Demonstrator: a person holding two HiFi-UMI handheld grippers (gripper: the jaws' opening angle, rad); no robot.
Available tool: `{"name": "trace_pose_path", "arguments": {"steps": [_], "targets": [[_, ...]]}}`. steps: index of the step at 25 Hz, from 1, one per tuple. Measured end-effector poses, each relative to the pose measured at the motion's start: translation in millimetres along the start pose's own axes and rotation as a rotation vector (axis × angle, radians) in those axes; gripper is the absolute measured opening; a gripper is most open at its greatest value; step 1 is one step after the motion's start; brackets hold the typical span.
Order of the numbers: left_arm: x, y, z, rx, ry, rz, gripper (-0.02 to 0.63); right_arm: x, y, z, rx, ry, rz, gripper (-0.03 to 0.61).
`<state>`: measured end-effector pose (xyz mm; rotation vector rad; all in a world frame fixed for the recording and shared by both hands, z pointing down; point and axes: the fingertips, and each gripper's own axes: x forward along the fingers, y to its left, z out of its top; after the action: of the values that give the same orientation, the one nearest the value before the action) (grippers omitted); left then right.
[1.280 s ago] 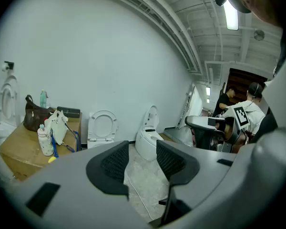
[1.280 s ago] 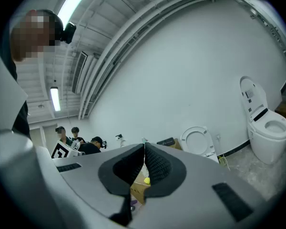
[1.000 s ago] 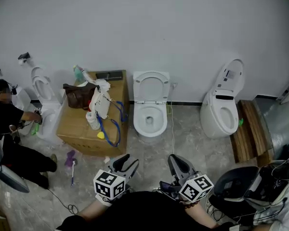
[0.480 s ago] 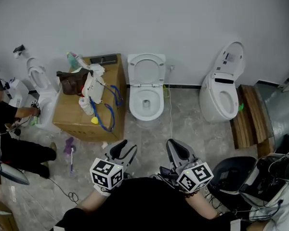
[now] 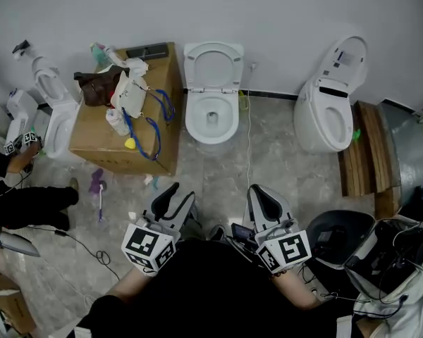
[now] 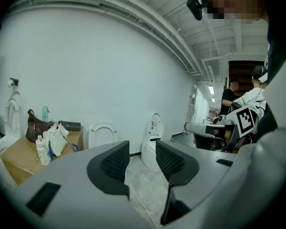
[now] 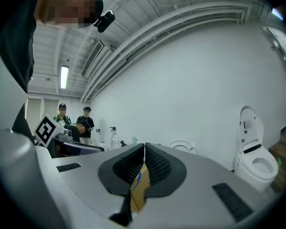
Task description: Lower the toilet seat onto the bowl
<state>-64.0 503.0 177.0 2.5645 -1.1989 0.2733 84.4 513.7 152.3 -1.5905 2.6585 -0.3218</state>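
The white toilet (image 5: 211,115) stands by the far wall in the middle of the head view, its bowl uncovered. Its seat (image 5: 213,65) is raised against the wall; it also shows as a pale ring, the seat (image 6: 103,135), in the left gripper view and small, the seat (image 7: 182,146), in the right gripper view. Both grippers hang over the floor well short of the toilet. My left gripper (image 5: 170,201) (image 6: 142,149) is open with nothing between its pads. My right gripper (image 5: 263,201) (image 7: 144,149) is shut and empty.
A cardboard box (image 5: 123,129) with bags and bottles sits left of the toilet. A second toilet (image 5: 331,104) with its lid up stands to the right, beside a wooden pallet (image 5: 366,160). A person (image 5: 21,196) crouches at far left. A black seat (image 5: 338,238) is near my right side.
Both grippers have moved forward over the floor toward the toilet. The view has shifted, so the toilet and box sit higher and further left in the frame.
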Motion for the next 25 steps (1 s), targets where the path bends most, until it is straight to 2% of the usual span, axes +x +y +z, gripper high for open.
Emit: {"name": "trace_pose_path", "arguments": {"steps": [5, 7, 9, 11, 16, 21, 25], "targets": [[10.1, -9.7, 15.3, 0.108, -0.059, -0.043, 0.144, 19.0, 2.8, 5.5, -0.126, 0.012, -0.004, 0.029], [19.2, -15.0, 26.4, 0.138, -0.117, -0.076, 0.058, 27.9, 3.1, 12.1, -0.173, 0.001, -0.004, 0.029], [29.9, -12.6, 31.9, 0.169, -0.137, -0.099, 0.034, 42.1, 2.4, 23.0, -0.168, -0.037, -0.018, 0.029], [41.2, -1.4, 34.2, 0.164, -0.135, -0.109, 0.029, 58.2, 0.8, 26.7, -0.152, -0.047, -0.028, 0.029], [71.4, 37.3, 43.1, 0.106, -0.122, -0.134, 0.029, 98.8, -15.0, 19.4, -0.158, 0.008, -0.042, 0.029], [108.2, 82.4, 67.8, 0.114, -0.139, -0.156, 0.029, 150.9, -33.2, 15.2, -0.198, 0.084, -0.059, 0.029], [134.2, 114.6, 83.9, 0.118, -0.147, -0.193, 0.029, 195.6, -38.5, 27.8, -0.194, 0.071, -0.074, 0.029]]}}
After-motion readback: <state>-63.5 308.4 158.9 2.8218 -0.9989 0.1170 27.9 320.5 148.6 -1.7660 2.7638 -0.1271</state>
